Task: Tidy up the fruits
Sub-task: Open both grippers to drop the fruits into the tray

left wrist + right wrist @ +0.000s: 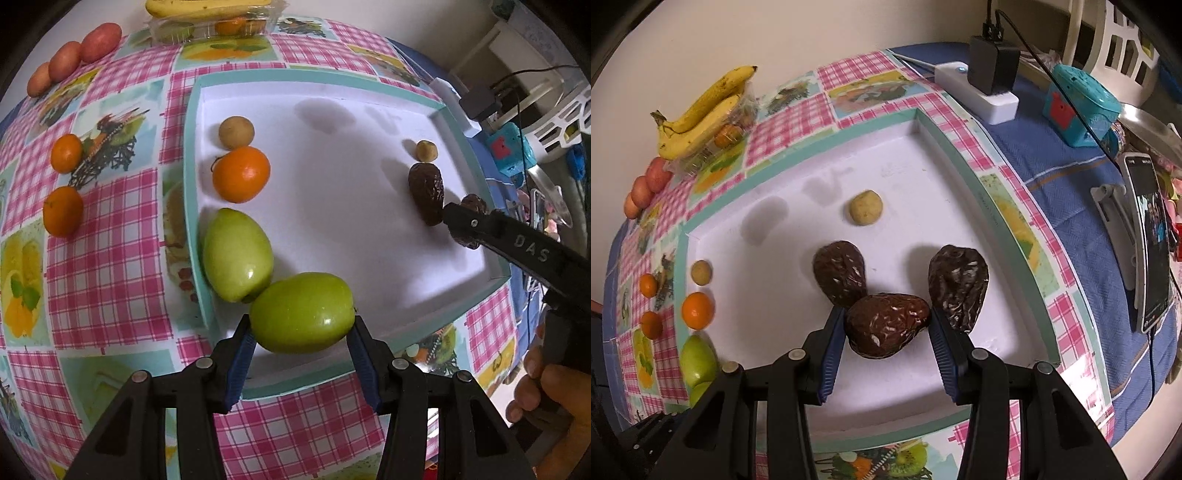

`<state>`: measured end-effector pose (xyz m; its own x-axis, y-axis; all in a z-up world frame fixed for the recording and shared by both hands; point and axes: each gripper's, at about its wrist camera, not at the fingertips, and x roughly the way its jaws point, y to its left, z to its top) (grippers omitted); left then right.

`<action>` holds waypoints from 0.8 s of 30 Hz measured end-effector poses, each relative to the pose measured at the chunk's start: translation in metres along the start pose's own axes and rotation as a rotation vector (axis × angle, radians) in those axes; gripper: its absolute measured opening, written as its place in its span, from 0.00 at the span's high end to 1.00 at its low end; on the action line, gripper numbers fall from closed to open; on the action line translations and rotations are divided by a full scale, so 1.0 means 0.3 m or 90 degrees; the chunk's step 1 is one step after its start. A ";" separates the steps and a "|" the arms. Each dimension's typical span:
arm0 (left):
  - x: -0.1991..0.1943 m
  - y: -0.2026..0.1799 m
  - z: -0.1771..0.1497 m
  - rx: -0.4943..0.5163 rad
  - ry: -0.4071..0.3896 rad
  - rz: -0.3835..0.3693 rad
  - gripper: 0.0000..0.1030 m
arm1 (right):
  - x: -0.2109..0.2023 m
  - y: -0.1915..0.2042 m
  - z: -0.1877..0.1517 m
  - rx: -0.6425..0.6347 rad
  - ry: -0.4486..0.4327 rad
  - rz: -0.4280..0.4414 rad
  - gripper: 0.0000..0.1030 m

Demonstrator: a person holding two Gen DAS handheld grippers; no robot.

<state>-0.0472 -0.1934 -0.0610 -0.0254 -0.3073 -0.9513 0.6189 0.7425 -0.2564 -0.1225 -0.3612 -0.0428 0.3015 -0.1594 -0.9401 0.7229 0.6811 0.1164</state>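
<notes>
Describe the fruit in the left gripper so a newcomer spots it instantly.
Find the white tray with the teal rim on the pink checked tablecloth. Along its left side runs a line of fruit; at the near end, the green fruit sits between the left gripper pads. Its twin lies free, touching it.

**Fruit count, kind by kind**

Green fruits: two, one (237, 254) lying in the white tray (332, 110) and one (301, 312) between blue pads at its near edge. Oranges: three, one (241, 173) in the tray and two on the checked cloth (66, 153) (62, 210). Small tan round fruits: two (236, 131) (865, 207). Dark wrinkled dates: three (840, 273) (958, 284) (888, 325). Reddish oval fruits: three in a row (100, 42) (64, 61) (38, 79). Bananas: two (713, 94) (698, 129) (resting on a clear plastic box (210, 27) whose contents cannot be counted).
</notes>
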 end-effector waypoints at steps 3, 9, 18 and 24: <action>-0.004 0.007 -0.002 0.004 0.003 0.001 0.48 | 0.012 -0.013 -0.001 0.012 0.010 0.006 0.54; -0.039 0.033 0.007 0.001 0.000 -0.017 0.45 | -0.015 -0.011 0.009 0.009 -0.006 0.007 0.51; -0.159 0.091 0.031 -0.030 -0.053 -0.060 0.44 | -0.107 0.008 0.034 -0.002 -0.064 0.016 0.51; -0.239 0.199 0.045 -0.089 -0.106 -0.042 0.44 | -0.102 0.026 0.032 -0.008 -0.057 0.020 0.51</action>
<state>0.0022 -0.1350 -0.0060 0.0753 -0.4439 -0.8929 0.5051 0.7891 -0.3497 -0.1201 -0.3577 -0.0101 0.3782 -0.2009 -0.9037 0.7046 0.6956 0.1402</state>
